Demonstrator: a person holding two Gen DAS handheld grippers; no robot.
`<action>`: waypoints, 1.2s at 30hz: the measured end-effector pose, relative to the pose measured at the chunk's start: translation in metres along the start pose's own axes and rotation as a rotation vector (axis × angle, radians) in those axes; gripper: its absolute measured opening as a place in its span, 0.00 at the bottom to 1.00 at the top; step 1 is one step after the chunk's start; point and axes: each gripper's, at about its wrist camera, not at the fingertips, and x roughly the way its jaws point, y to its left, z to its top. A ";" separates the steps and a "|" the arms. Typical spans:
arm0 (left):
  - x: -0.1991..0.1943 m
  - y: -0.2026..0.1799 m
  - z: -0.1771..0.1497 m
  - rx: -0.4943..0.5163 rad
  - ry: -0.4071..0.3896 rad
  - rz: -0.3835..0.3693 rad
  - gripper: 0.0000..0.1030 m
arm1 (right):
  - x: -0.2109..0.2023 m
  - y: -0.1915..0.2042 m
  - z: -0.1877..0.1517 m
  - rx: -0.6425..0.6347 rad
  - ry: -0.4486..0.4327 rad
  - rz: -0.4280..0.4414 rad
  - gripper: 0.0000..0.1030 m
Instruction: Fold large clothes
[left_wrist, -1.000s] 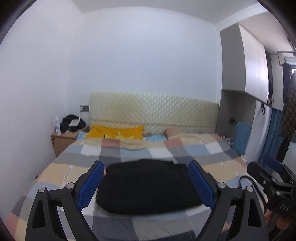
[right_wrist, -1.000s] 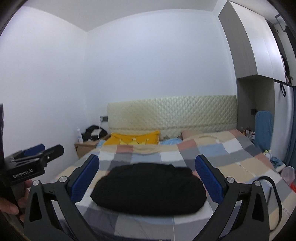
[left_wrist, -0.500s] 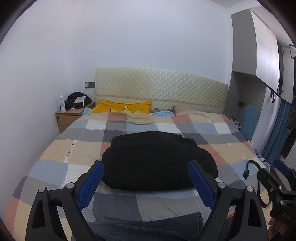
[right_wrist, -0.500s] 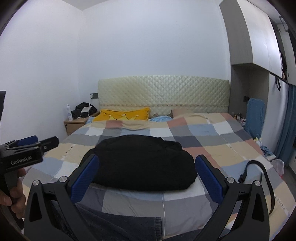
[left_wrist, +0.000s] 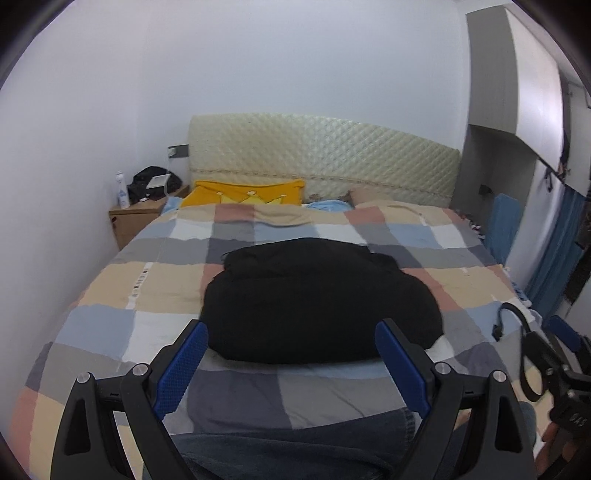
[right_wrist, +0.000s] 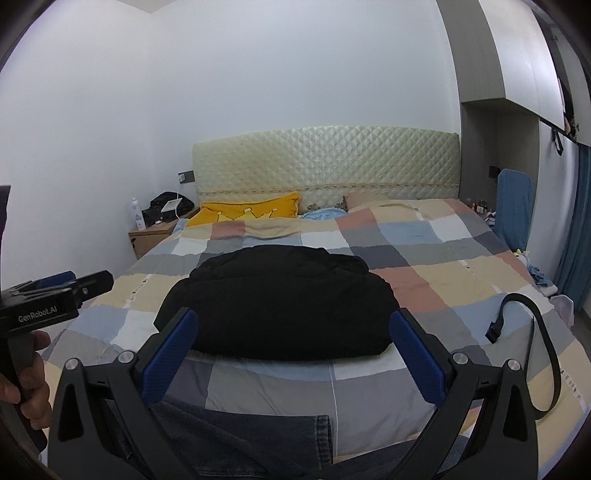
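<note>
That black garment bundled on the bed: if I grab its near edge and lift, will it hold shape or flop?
The black garment looks puffy and rounded, so it is probably soft and would sag and unfold rather than hold shape. Its bulk suggests padding: likely light for its size. Resting on the checked quilt, it may drag that cover if pushed.

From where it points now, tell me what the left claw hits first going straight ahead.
Most likely the black garment on the checked bedspread; it fills the line between the open left claw fingers. Depth is uncertain.
</note>
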 end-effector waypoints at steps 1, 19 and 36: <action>0.001 0.002 0.000 -0.005 0.004 0.007 0.90 | 0.001 0.000 -0.001 0.002 0.003 0.004 1.00; 0.013 0.007 -0.003 -0.023 0.021 0.010 0.90 | 0.011 0.002 -0.003 0.007 0.022 0.002 1.00; 0.014 0.009 -0.005 -0.040 0.020 0.013 0.90 | 0.013 0.008 -0.008 -0.007 0.025 -0.019 1.00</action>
